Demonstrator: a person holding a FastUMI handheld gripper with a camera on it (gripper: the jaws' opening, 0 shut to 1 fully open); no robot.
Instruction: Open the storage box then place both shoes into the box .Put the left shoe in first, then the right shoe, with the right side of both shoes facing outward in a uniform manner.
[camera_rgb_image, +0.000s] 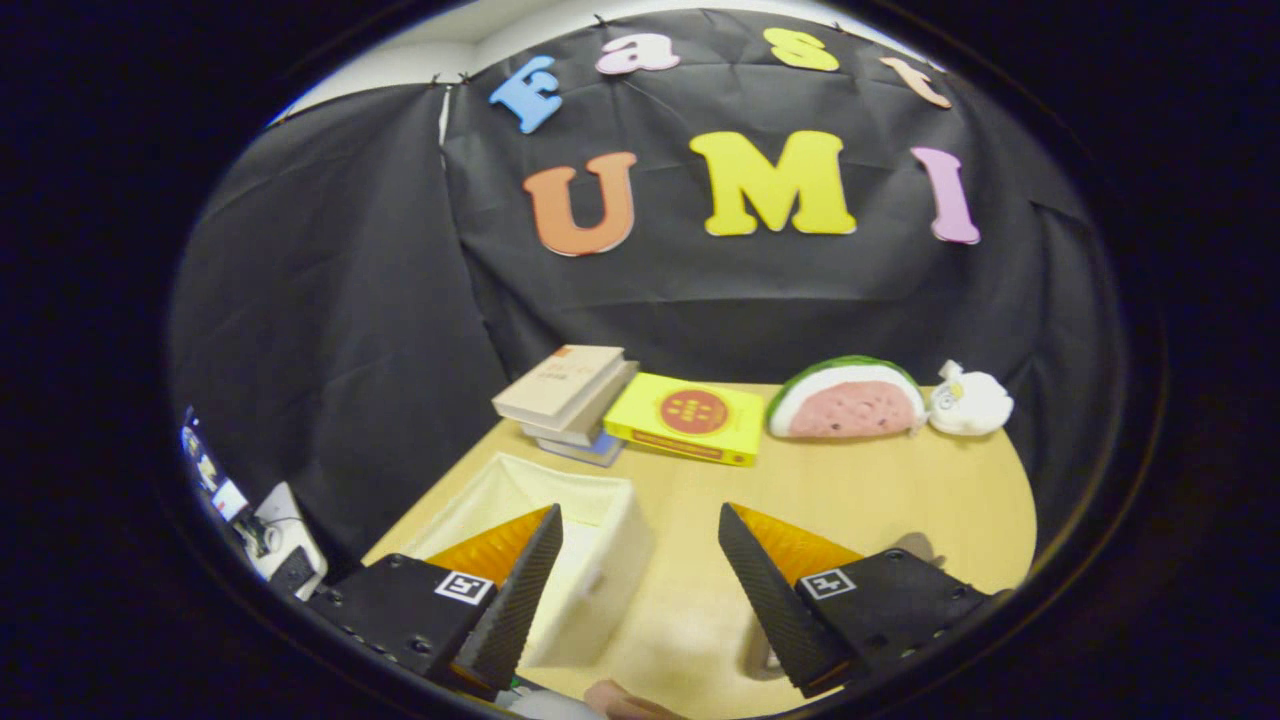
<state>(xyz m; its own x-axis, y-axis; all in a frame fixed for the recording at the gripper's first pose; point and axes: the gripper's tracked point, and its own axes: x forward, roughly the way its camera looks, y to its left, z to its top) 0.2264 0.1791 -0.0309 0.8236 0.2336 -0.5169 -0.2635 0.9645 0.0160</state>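
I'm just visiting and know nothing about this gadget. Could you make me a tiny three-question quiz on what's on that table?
1. True or false: the gripper has its fingers spread apart with nothing held between them.
2. Which thing lies right beside the stack of books? A) a red mug B) the yellow box C) a blue bottle
3. Fill in: the white storage box sits on the wooden table, partly behind one ____ of the gripper.

Key: 1 true. 2 B. 3 finger. Beyond the yellow box sit a watermelon-slice plush and a small white plush.
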